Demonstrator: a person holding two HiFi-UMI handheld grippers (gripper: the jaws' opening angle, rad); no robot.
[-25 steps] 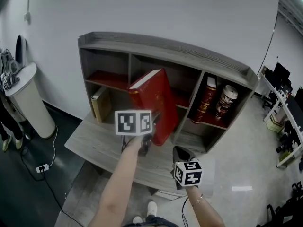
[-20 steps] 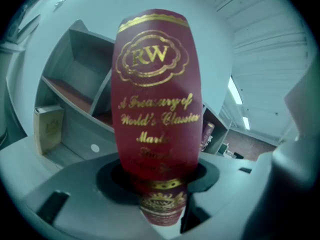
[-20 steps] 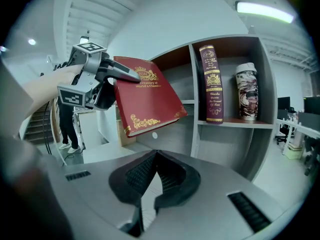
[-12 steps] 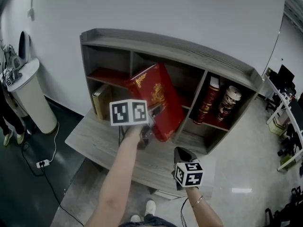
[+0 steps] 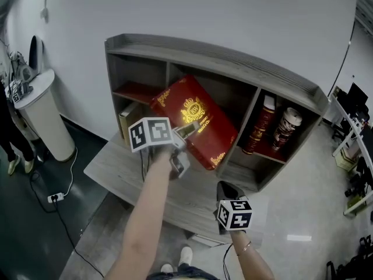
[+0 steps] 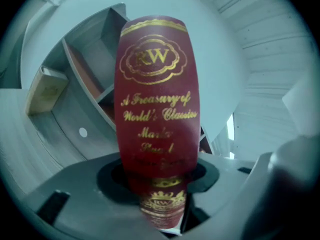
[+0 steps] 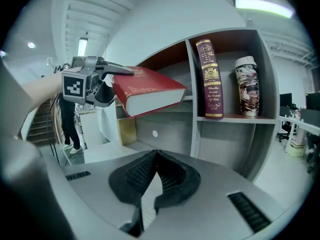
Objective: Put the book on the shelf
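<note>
Quick note on the red book (image 5: 213,136), since it's a chunky one. My left hand-held gripper (image 5: 185,134) is clamped on one end of it, and the rest of the book sticks out into the air. It's tilted over, cover with the gold lettering facing up, in front of the middle compartment of the shelf (image 5: 215,60) and above the desk (image 5: 116,168). As far as I can tell it isn't resting on anything yet.

It looks like a thick hardback, so I'm guessing stiff and fairly heavy. The stiff part is great, because it won't flop and I can steer it like a board. Holding a heavy book by one end is the annoying bit. All that overhang will probably want to droop or twist in the jaws, and the cover looks smooth enough to slide. A bite across both covers near the spine seems safest to me, so the pages stay shut.

My right hand-held gripper (image 7: 156,159) is down low near the desk's front edge, jaws together with nothing in them. It could prop the free end if things get wobbly.

The right compartment already has a dark red book (image 5: 263,124) and a patterned tin (image 5: 287,128), so I'd steer clear of those.
</note>
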